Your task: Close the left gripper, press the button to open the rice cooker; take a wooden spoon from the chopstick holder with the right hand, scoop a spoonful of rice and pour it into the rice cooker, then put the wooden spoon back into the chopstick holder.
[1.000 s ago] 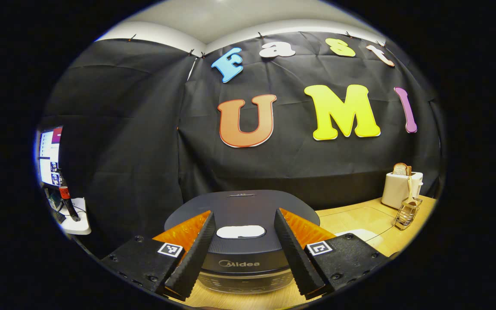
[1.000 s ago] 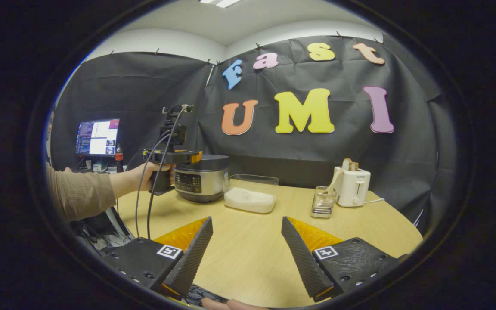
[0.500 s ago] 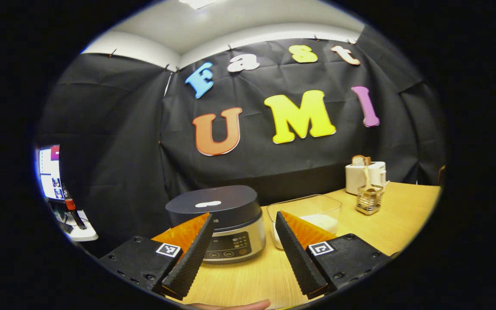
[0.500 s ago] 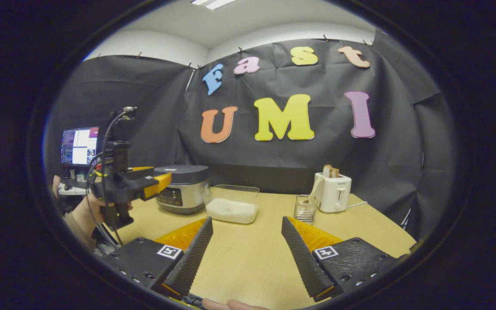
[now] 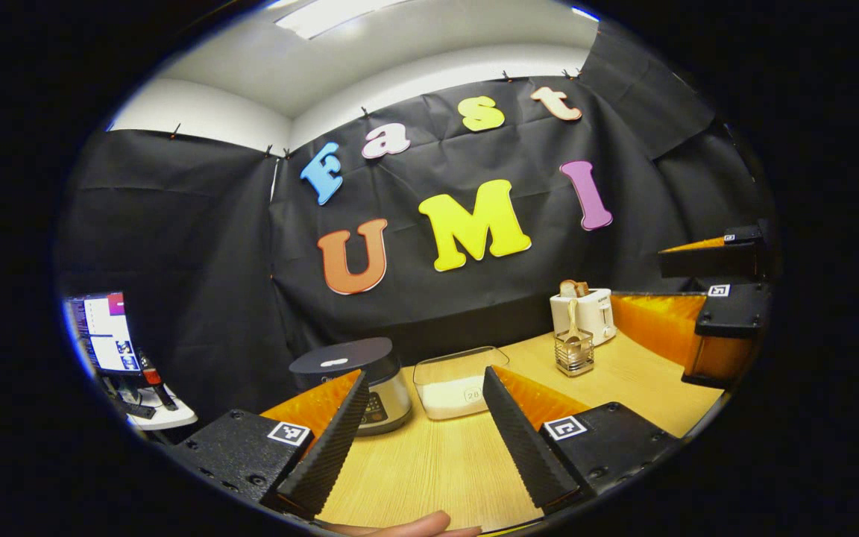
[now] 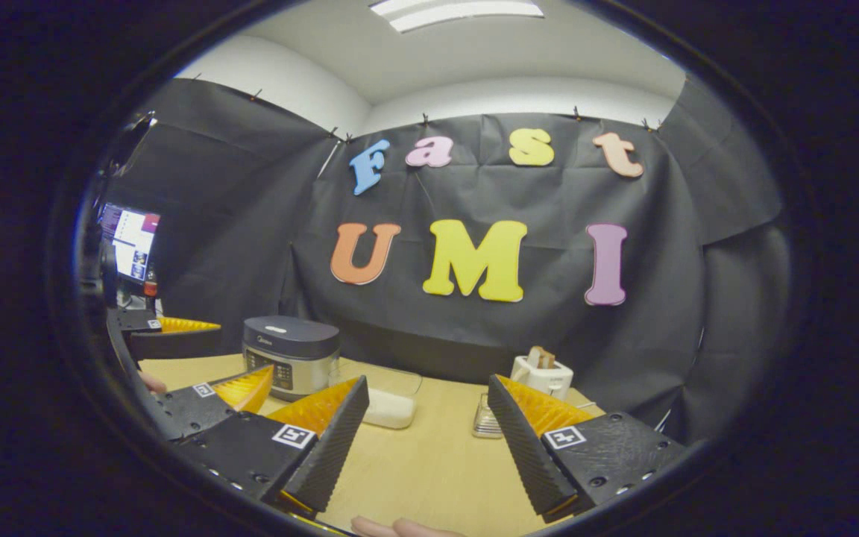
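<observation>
— Black cloth hangs behind your wooden surface (image 5: 437,462). Where is the rice cooker?

— Your rice cooker (image 5: 359,377) sits at the back left of the surface, and its lid is down. In the right gripper view you see the rice cooker (image 6: 291,358) just past your other tongs.

— What is next to it?

— A clear box of rice (image 5: 459,380) stands just beside it, on its right. Then comes the chopstick holder (image 5: 573,354), a little wire basket. The wooden spoon (image 5: 571,324) stands up in it. A white toaster (image 5: 582,313) with bread in it is right behind the holder.

— How are your left tongs?

— Your left tongs (image 5: 426,432) are wide apart and hold nothing. They hang over the near part of the surface, well apart from the cooker.

— And your right tongs?

— Your right tongs (image 6: 426,432) are wide apart too, with nothing between them. In the left gripper view they show at the far right edge (image 5: 713,313), turned on their side. The holder (image 6: 488,421) is half hidden behind one finger (image 6: 523,440).

— Anything else?

— A lit screen (image 5: 105,332) glows on the far left.
</observation>
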Demonstrator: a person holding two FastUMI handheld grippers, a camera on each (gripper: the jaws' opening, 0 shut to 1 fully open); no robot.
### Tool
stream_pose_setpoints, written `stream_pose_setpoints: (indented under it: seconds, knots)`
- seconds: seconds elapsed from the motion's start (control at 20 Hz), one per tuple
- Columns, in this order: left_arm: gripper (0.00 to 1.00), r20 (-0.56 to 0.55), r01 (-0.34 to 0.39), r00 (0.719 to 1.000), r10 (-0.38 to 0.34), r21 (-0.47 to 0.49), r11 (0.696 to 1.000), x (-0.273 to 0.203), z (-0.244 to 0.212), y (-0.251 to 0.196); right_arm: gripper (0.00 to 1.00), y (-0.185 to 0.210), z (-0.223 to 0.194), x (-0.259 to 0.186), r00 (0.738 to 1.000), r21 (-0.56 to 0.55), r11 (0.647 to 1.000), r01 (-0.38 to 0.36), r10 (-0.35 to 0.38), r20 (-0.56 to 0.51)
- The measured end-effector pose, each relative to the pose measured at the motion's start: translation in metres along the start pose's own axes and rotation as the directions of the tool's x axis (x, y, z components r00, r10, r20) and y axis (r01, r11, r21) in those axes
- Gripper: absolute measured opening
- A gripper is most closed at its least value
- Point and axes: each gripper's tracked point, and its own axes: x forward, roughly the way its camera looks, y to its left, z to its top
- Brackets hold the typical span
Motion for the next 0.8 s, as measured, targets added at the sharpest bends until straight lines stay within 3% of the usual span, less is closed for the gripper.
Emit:
stream_pose_setpoints:
  seconds: [0.3, 0.4, 0.5, 0.6, 0.8]
  knots:
    - [0.99, -0.068, -0.028, 0.997, 0.018, -0.156, 0.987, -0.01, 0.001, 0.016, 0.95, -0.004, -0.008, 0.008, 0.996, 0.052, 0.998, 0.042, -0.038, -0.076]
    - [0.99, -0.06, 0.001, 0.998, -0.01, -0.162, 0.987, -0.01, -0.002, 0.013, 0.96, -0.01, -0.022, 0.014, 0.993, 0.058, 0.996, 0.074, -0.068, -0.096]
    - [0.99, -0.07, -0.026, 0.997, 0.016, -0.138, 0.99, 0.001, -0.008, 0.028, 0.96, -0.005, -0.041, 0.019, 0.991, 0.048, 0.996, 0.07, -0.064, -0.12]
    - [0.99, -0.087, -0.021, 0.996, 0.007, -0.163, 0.986, 0.008, -0.015, 0.035, 0.96, -0.009, -0.063, 0.022, 0.982, 0.028, 0.996, 0.081, -0.075, -0.175]
    - [0.99, -0.111, -0.044, 0.994, 0.02, -0.223, 0.974, 0.011, -0.019, 0.051, 0.96, -0.018, -0.067, 0.025, 0.978, 0.04, 0.995, 0.091, -0.081, -0.191]
